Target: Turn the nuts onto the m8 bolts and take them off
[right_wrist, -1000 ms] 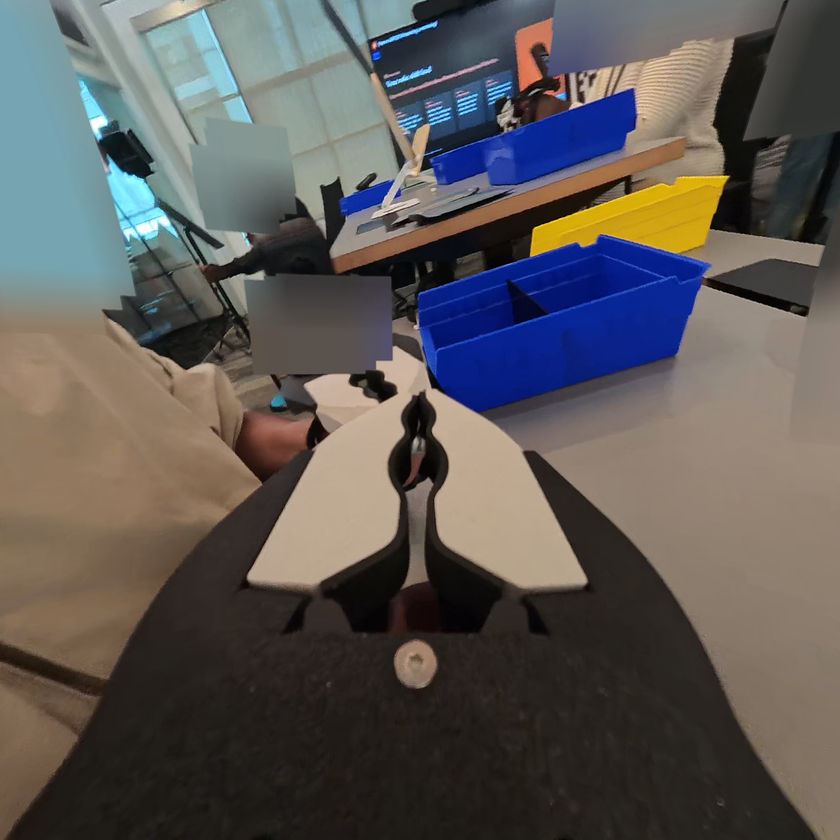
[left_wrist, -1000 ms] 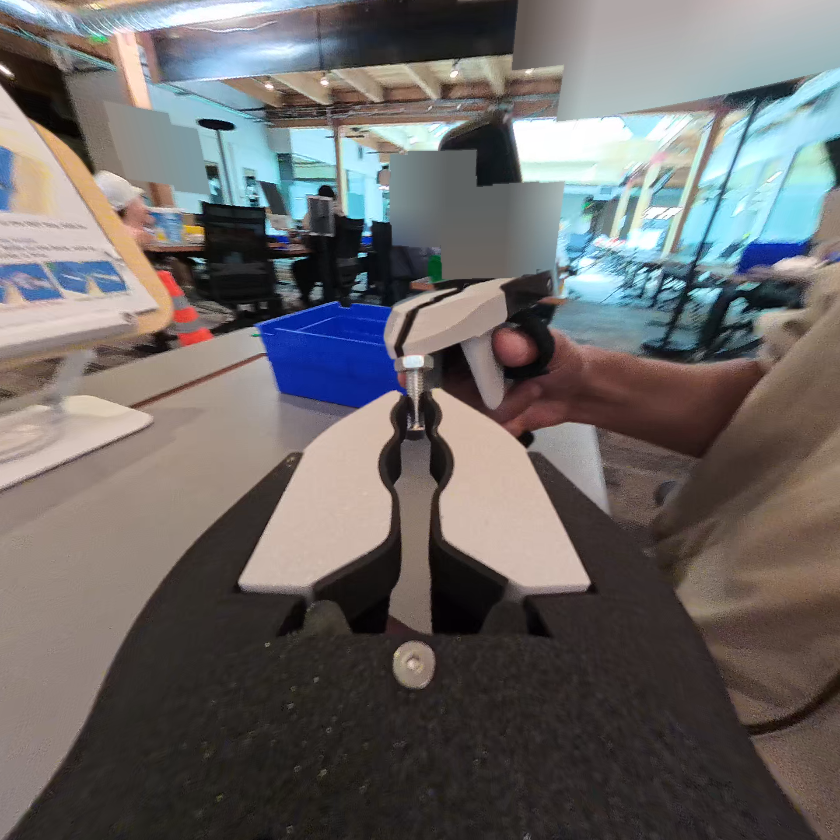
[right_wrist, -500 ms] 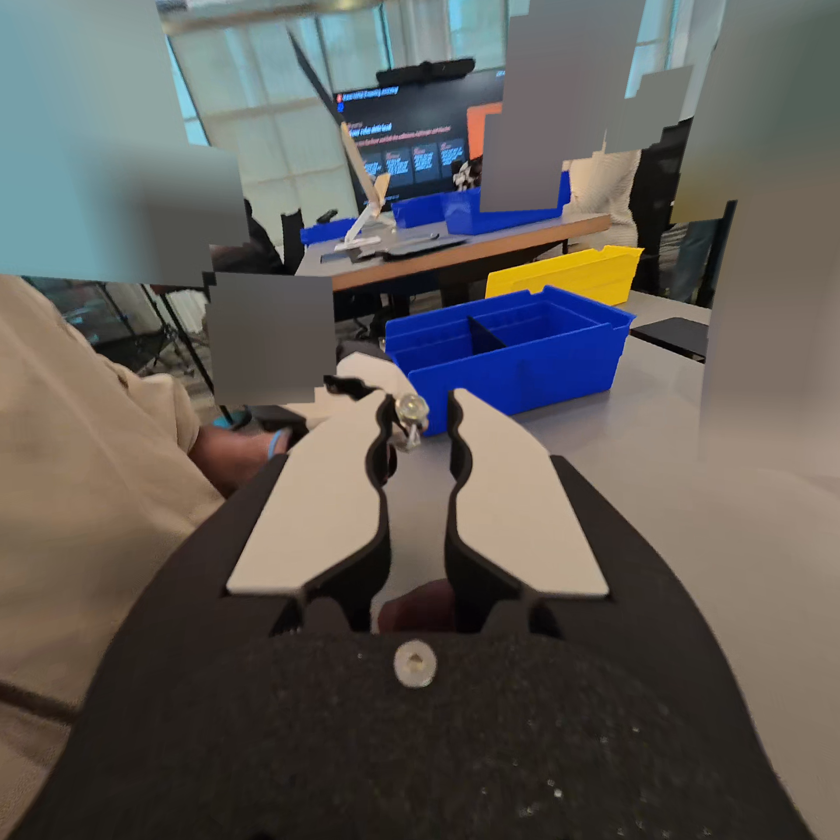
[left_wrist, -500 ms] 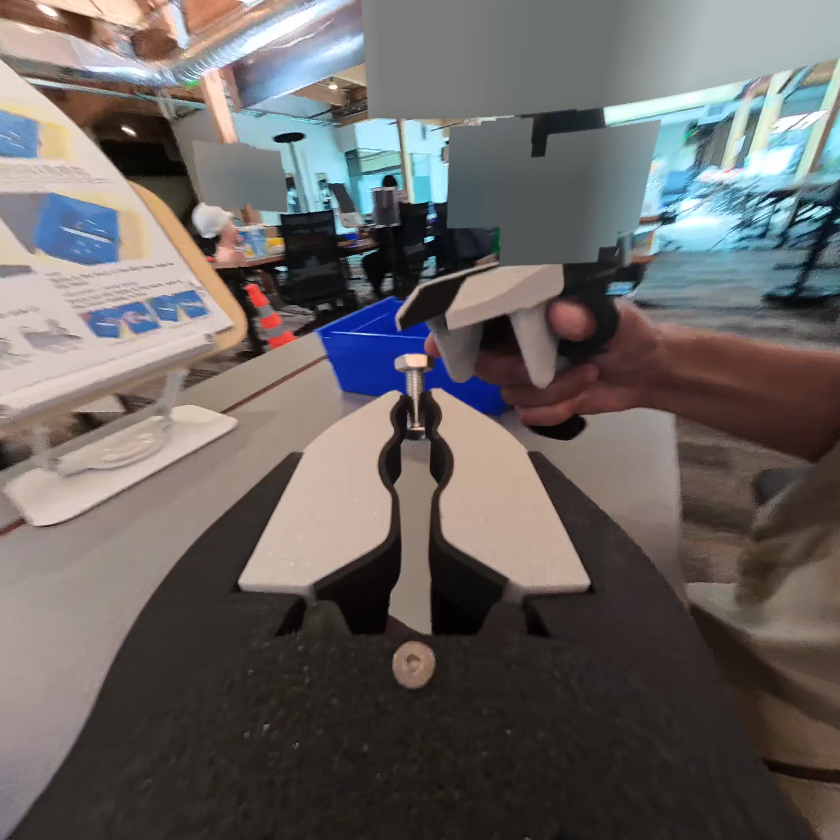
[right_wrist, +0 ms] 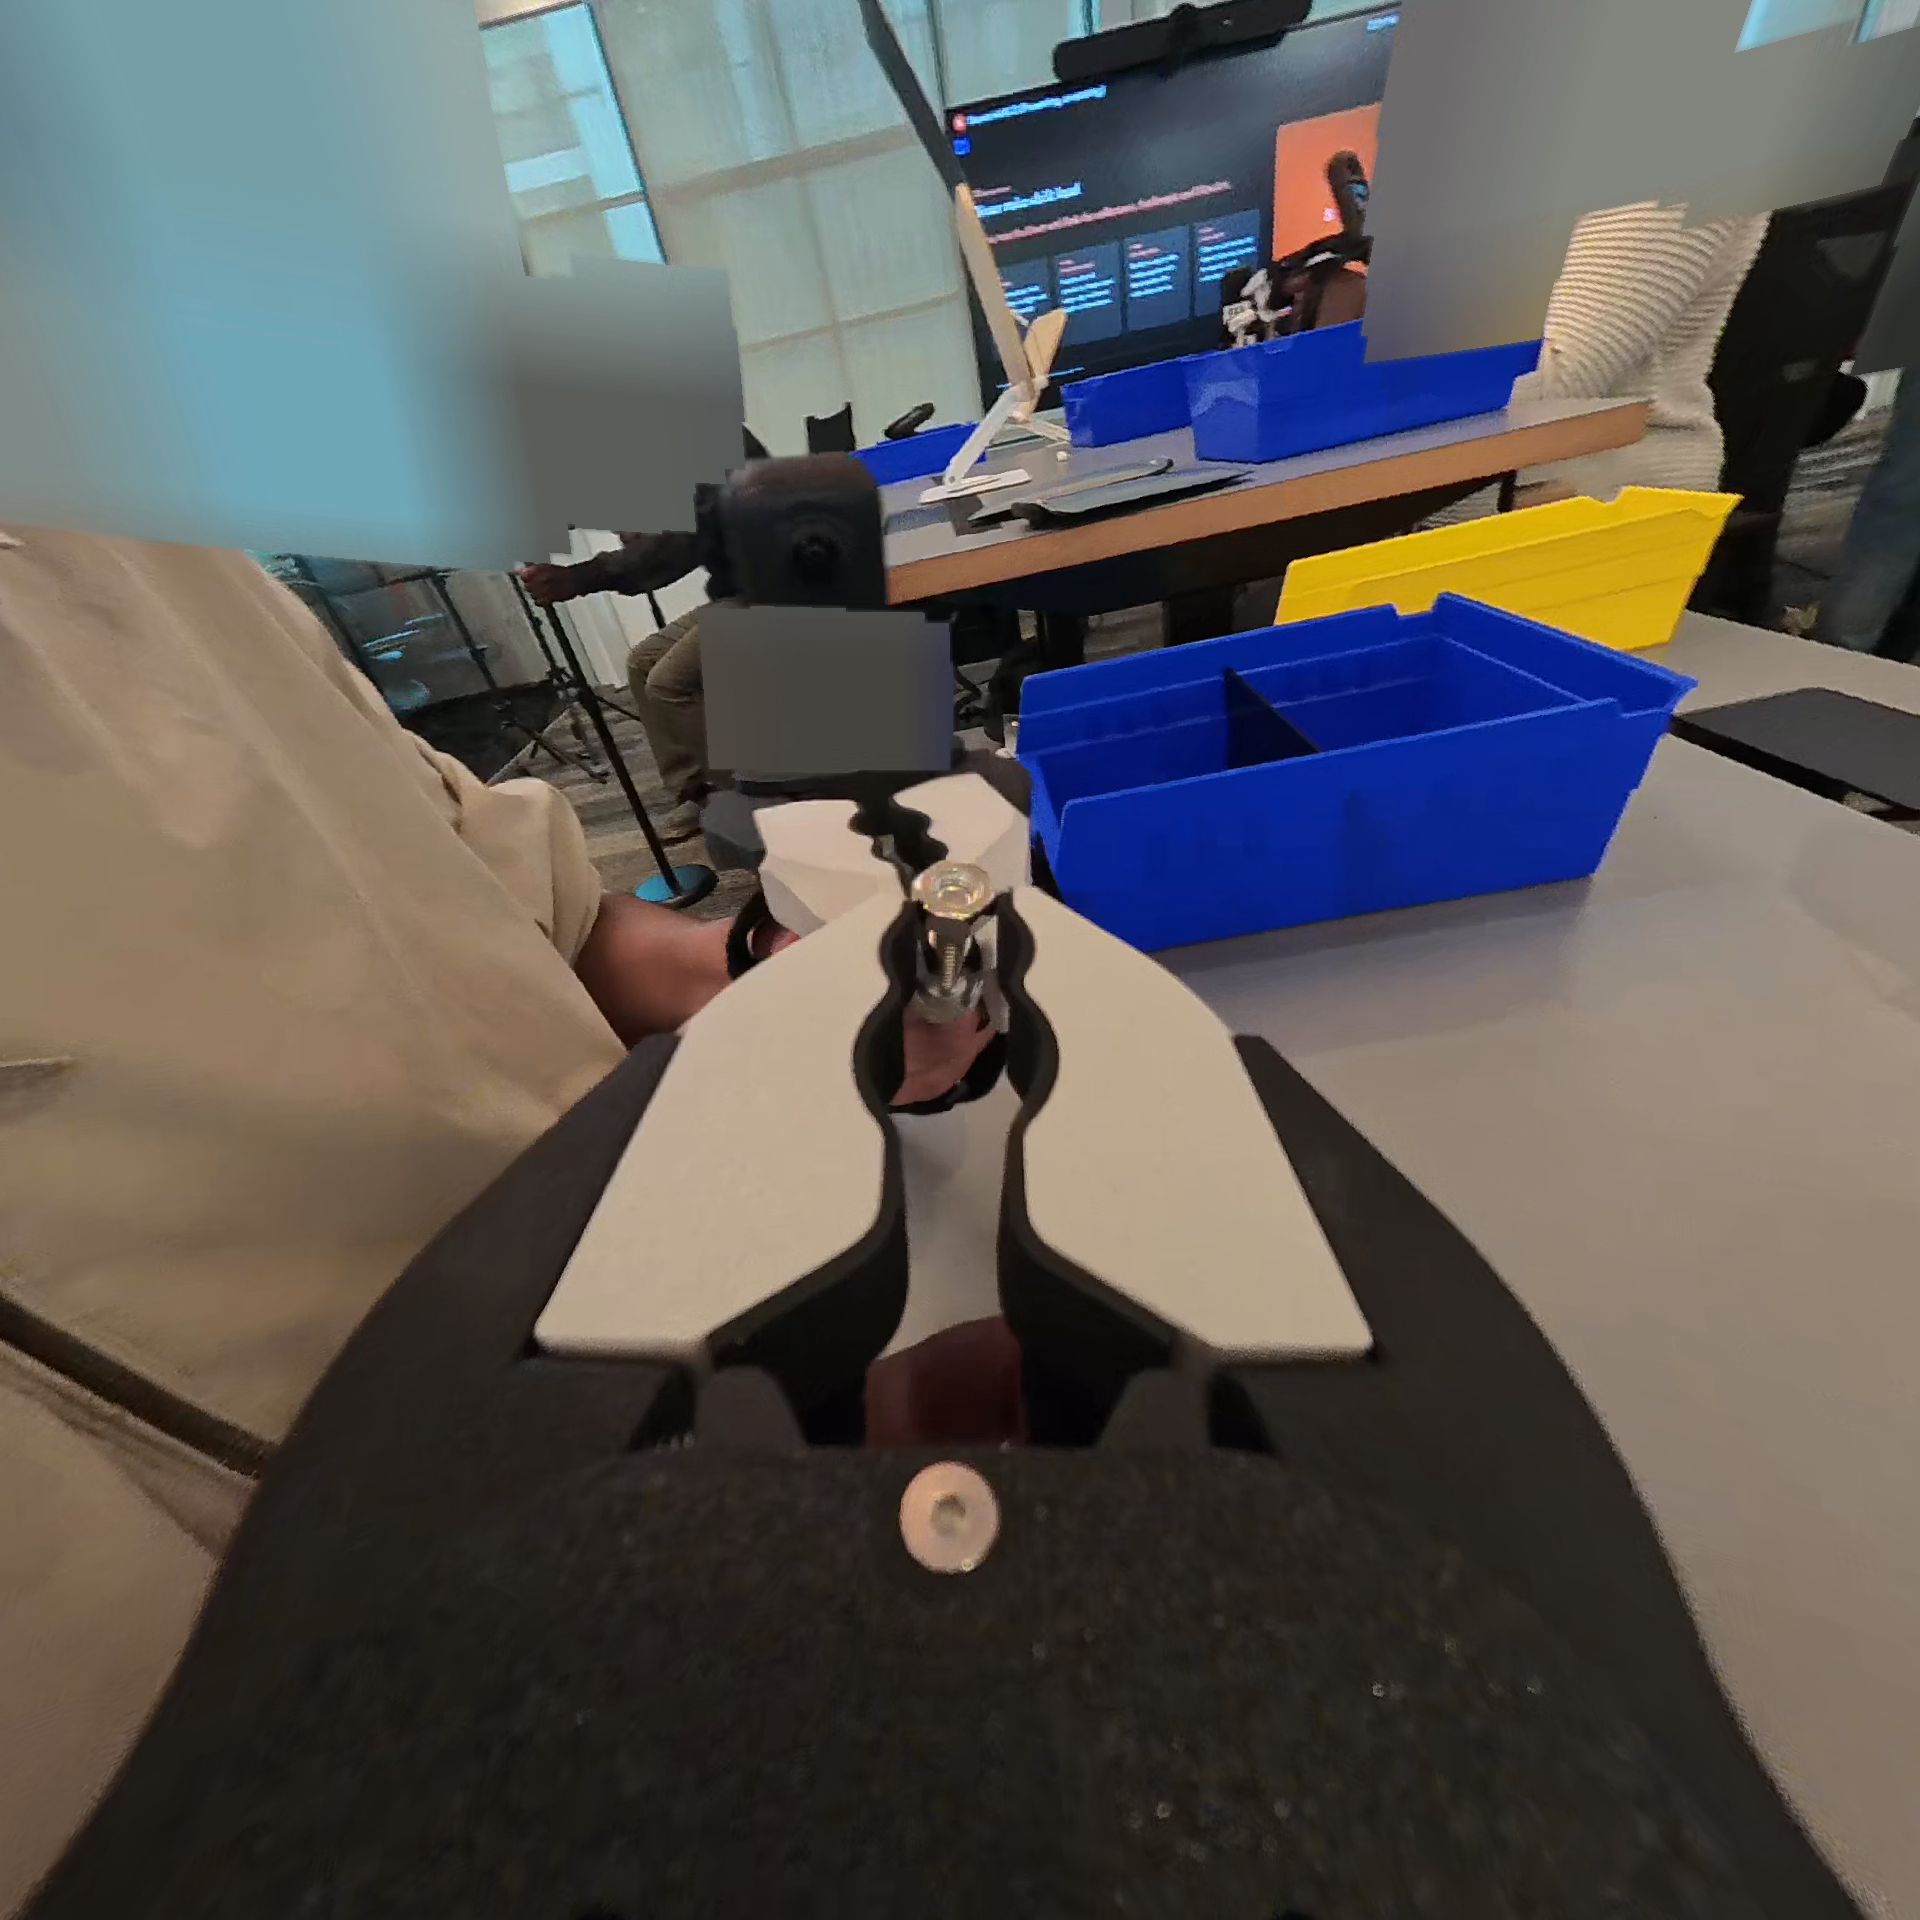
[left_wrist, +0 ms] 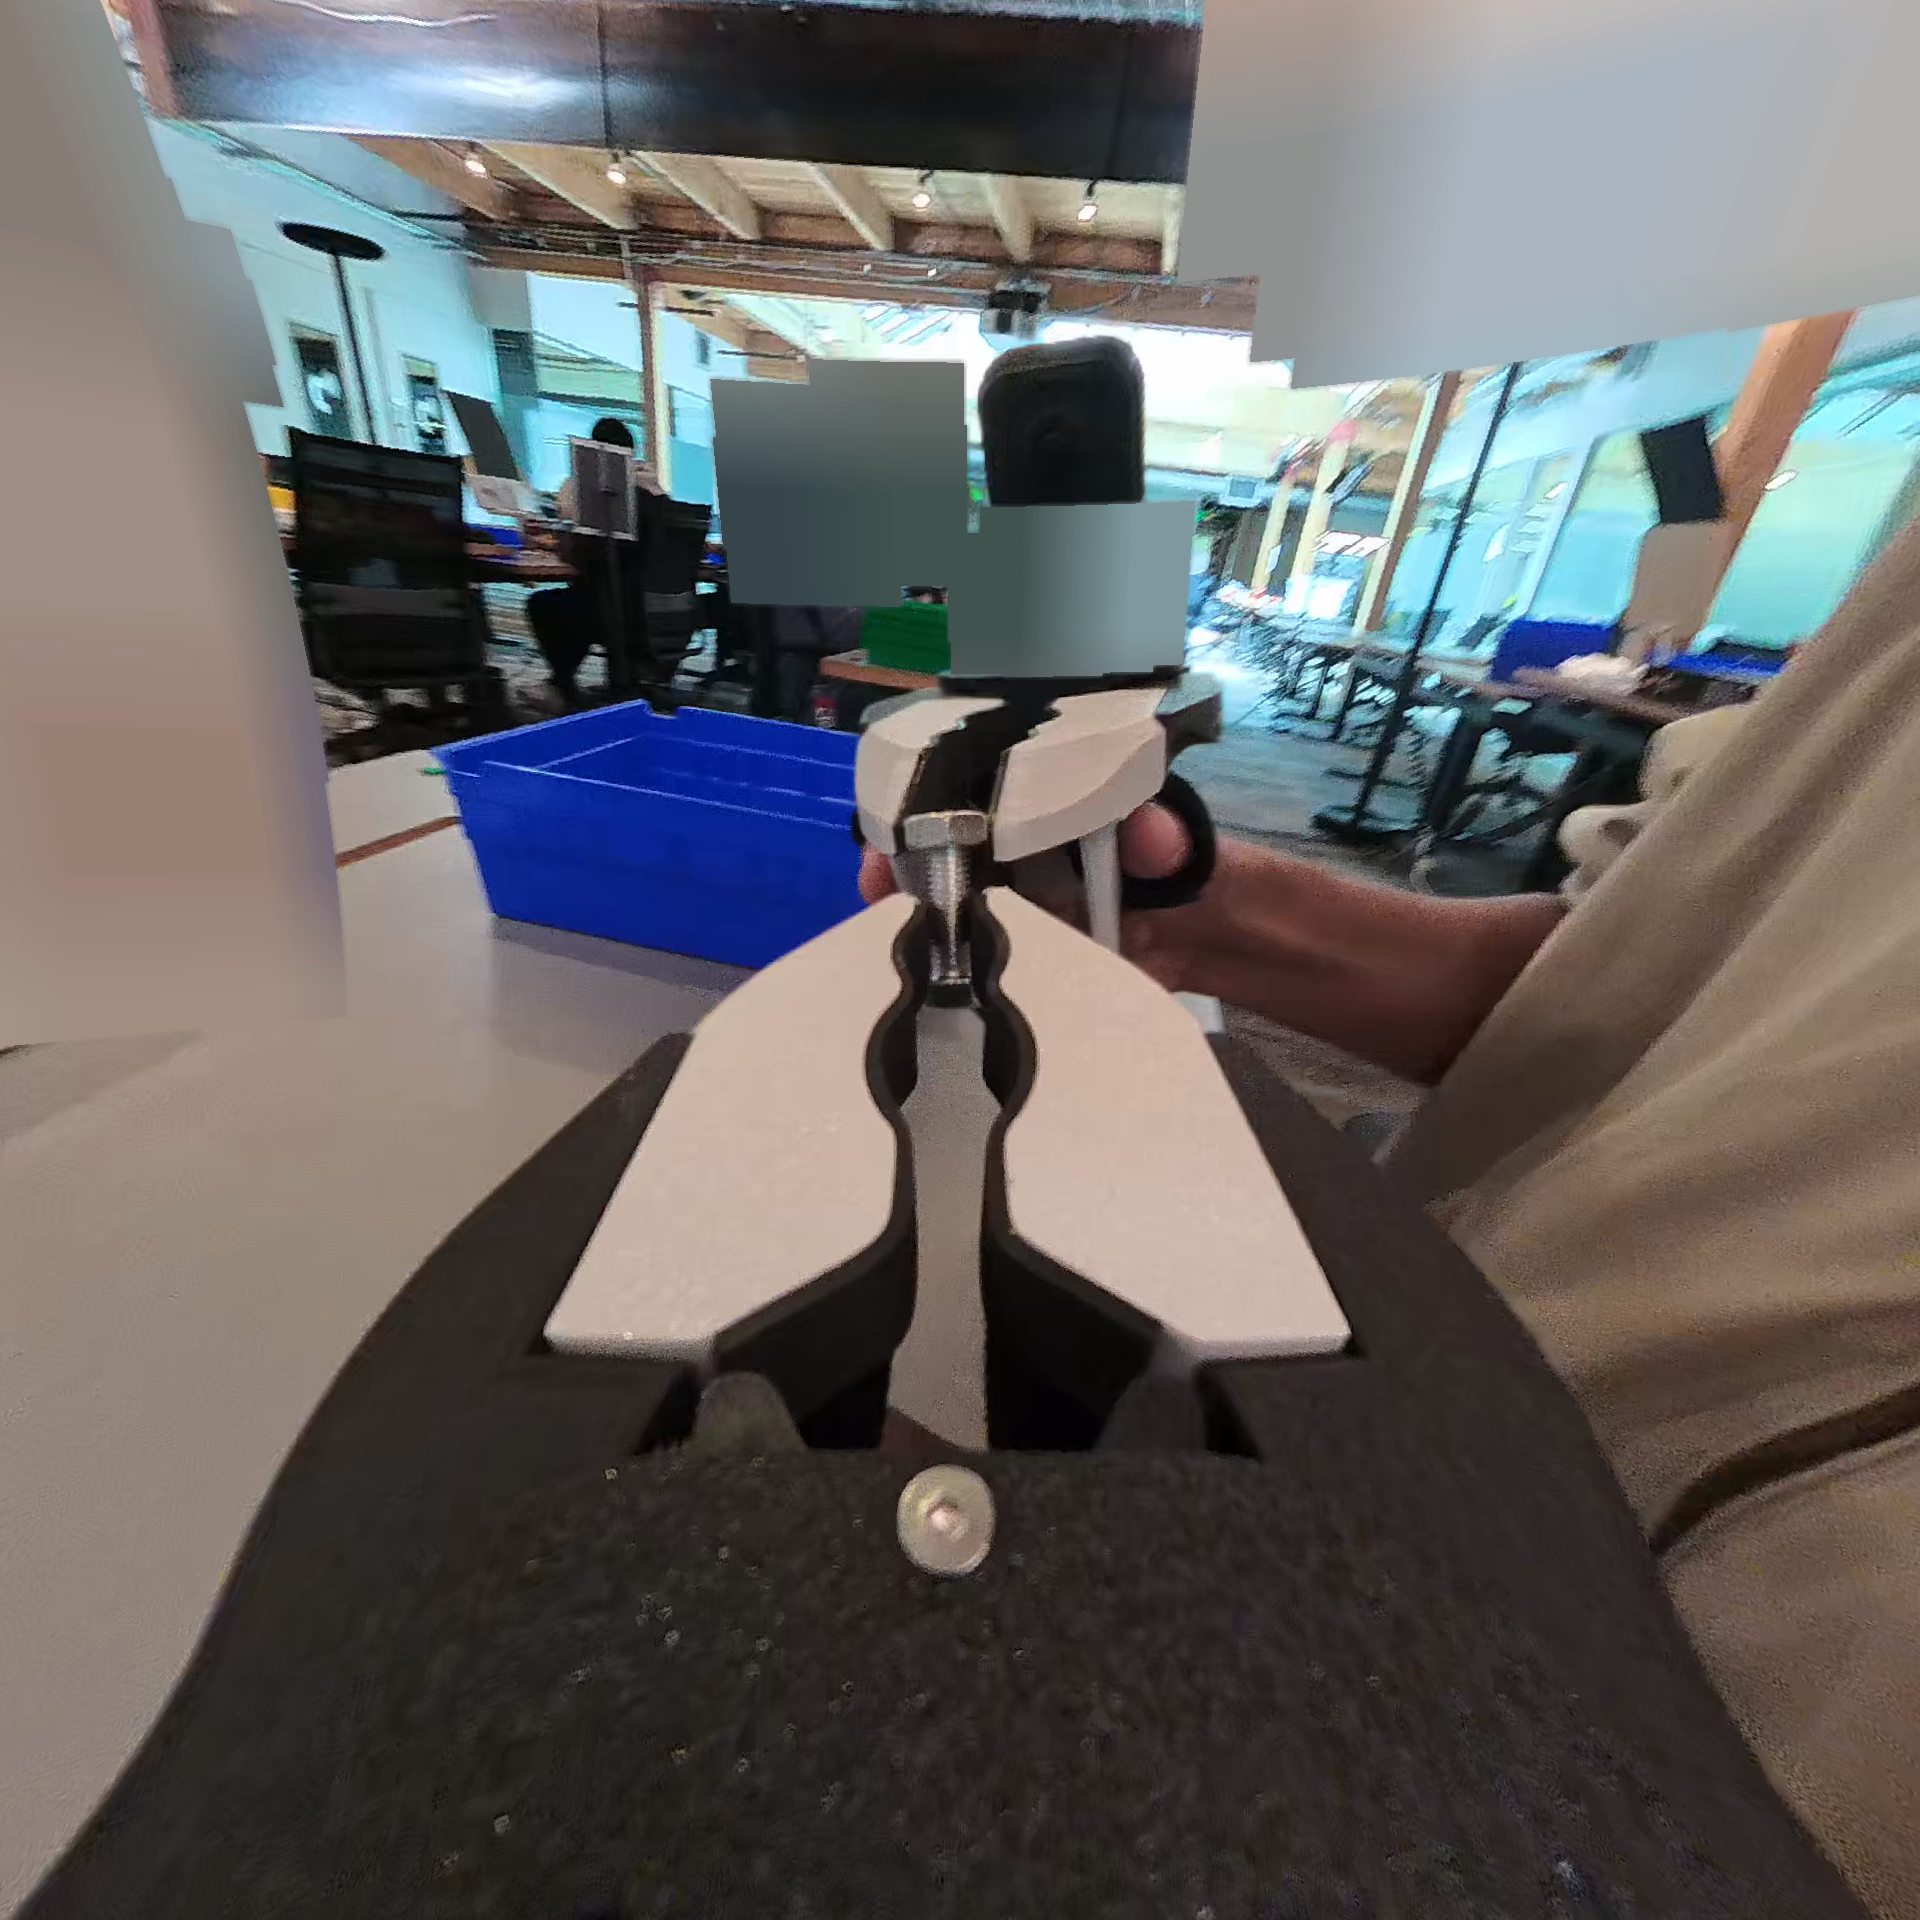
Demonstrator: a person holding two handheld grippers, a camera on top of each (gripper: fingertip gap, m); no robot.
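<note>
Blue bin (right_wrist: 1340, 821) on the table (right_wrist: 1558, 1091), contents out of sight. Left gripper (left_wrist: 951, 961) clamps the bolt (left_wrist: 948, 904) upright, long axis vertical; right gripper (right_wrist: 951, 935) pinches the nut (right_wrist: 951, 896) on top

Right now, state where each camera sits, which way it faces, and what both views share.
Left wrist view: on the left gripper, looking along its fingers, which pinch the upright bolt; beyond are the right gripper, right hand and sleeve.
Right wrist view: on the right gripper, facing back at the left one; its fingers close on the bolt's top; left forearm and sleeve at left.
Shared: bolt, both grippers, bin, sleeve.
</note>
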